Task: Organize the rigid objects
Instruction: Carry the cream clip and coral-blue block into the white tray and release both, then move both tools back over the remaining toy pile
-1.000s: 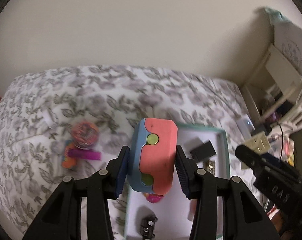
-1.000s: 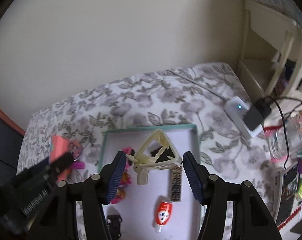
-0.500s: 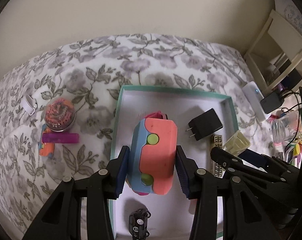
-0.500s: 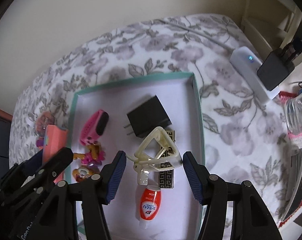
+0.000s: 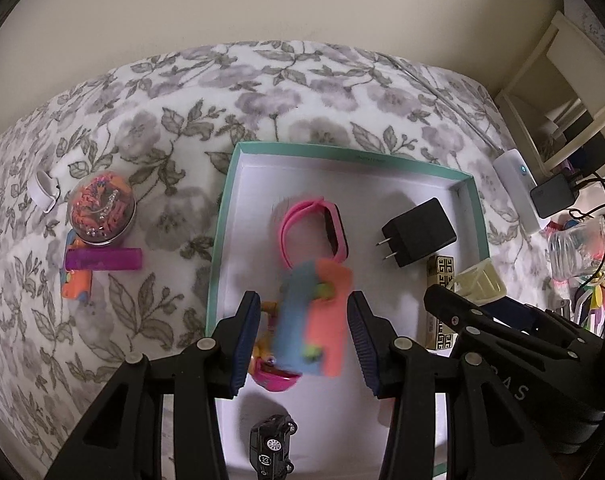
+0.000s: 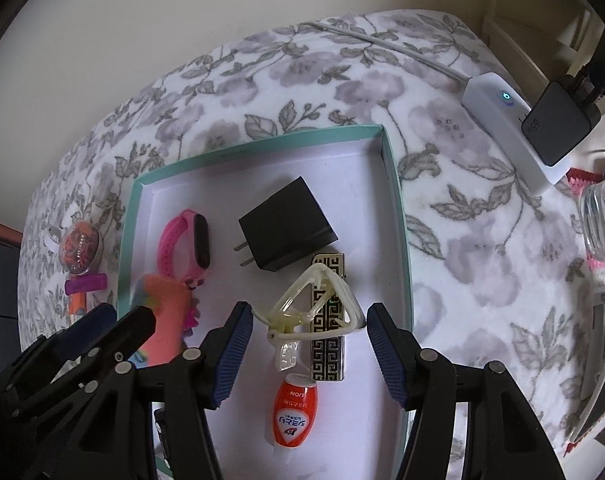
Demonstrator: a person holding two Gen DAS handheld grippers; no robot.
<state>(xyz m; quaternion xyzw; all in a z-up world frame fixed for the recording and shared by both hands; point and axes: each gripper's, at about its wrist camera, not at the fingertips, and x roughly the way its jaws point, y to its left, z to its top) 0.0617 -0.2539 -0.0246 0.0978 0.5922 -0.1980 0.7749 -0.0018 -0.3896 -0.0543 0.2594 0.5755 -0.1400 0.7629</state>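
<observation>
A teal-rimmed white box [image 5: 222,216] [image 6: 394,208] lies on a floral bedspread. My left gripper [image 5: 304,340] is open; a blurred blue and coral toy [image 5: 312,316] [image 6: 162,320] is loose between its fingers over the box. My right gripper [image 6: 308,342] is open with a cream hair claw clip [image 6: 314,304] [image 5: 478,284] between its fingers, apart from the left finger. The box holds a pink watch band [image 5: 314,232], black charger [image 5: 418,236], patterned lighter [image 6: 328,344], orange tube [image 6: 292,416] and black toy car [image 5: 272,446].
Left of the box lie a round jar of colourful bits [image 5: 102,210], a purple bar [image 5: 102,259], an orange piece [image 5: 76,284] and a white ring [image 5: 42,192]. A white power strip [image 6: 510,136] with a black adapter and a glass jar [image 6: 602,216] sit right.
Both grippers moved down over the box. The left gripper opened and the blue and coral toy is dropping, blurred. The right gripper's fingers have spread wider around the clip.
</observation>
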